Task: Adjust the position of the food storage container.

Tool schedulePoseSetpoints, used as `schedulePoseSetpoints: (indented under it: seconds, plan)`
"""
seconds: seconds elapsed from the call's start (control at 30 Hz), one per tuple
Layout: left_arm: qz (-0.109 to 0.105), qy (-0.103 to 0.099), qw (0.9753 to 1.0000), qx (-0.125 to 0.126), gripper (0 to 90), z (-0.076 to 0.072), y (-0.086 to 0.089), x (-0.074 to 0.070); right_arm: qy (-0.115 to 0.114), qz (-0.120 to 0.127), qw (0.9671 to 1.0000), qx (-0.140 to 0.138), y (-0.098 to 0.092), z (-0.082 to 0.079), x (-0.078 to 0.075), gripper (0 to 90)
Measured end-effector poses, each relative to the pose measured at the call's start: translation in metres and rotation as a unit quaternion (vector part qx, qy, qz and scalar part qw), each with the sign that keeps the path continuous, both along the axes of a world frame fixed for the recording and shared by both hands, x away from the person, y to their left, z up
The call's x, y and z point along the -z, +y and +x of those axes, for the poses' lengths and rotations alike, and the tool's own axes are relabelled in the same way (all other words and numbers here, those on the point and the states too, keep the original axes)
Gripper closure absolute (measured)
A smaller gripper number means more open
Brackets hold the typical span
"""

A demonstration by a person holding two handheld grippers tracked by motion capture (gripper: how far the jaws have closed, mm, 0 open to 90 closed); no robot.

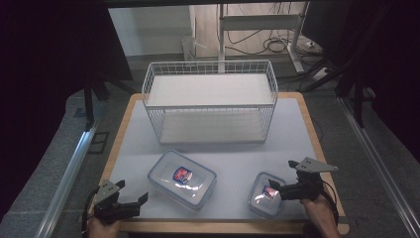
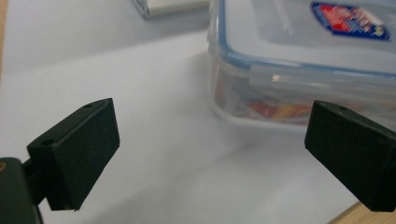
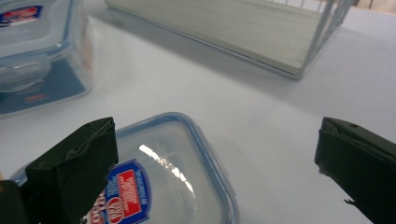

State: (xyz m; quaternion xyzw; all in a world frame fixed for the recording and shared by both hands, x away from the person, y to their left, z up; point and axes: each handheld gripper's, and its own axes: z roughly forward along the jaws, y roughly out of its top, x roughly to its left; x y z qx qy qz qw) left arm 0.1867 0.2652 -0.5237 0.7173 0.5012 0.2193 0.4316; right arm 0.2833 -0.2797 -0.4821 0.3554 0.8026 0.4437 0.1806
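Jaws of the left gripper (image 1: 132, 202) stand wide apart just short of the large clear plastic lidded box (image 1: 182, 178). Right gripper (image 1: 281, 186), also spread, hovers over the small clear lidded box (image 1: 262, 201). Beyond stands a white wire basket (image 1: 210, 101).

A white wire basket (image 1: 210, 101) stands toward the far side of the table (image 1: 302, 130), with two flat white shelves inside it, one above the other. The table has a pale top with a wooden edge showing around it. Beyond the table a white metal frame (image 1: 260, 22) rises from the floor, and dark cables (image 1: 277, 44) lie tangled near its foot. A metal rail (image 1: 69, 173) runs along the floor at the left, another at the right.
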Motion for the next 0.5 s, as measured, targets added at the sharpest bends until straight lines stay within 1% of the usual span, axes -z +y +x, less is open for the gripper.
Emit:
schedulePoseSetpoints:
  seconds: [0.03,0.07,0.13,0.23,0.37,0.5]
  plan:
    - [0.000,-0.005,1.0000,0.002,3.1,0.000,0.000,0.000,0.000,0.000,1.0000,0.000,0.000,0.000,0.000,0.0]
    - [0.000,-0.007,1.0000,0.003,3.1,0.000,0.001,0.001,0.003,-0.005,1.0000,0.004,0.000,0.001,0.002,0.0]
    - [0.002,-0.006,1.0000,0.003,3.1,0.002,0.001,0.002,0.014,-0.012,0.9998,0.005,0.000,0.002,0.006,0.0]
    - [0.005,0.003,1.0000,0.006,3.0,0.004,0.000,0.004,0.024,-0.015,0.9996,0.010,0.001,0.003,0.009,0.0]
    - [0.001,0.007,0.9999,0.012,3.0,0.006,-0.002,0.004,0.033,-0.016,0.9992,0.015,0.001,0.002,0.010,0.0]
    - [0.010,0.021,0.9996,0.014,3.0,0.007,-0.004,0.007,0.035,-0.013,0.9992,0.018,0.000,0.002,0.009,0.0]
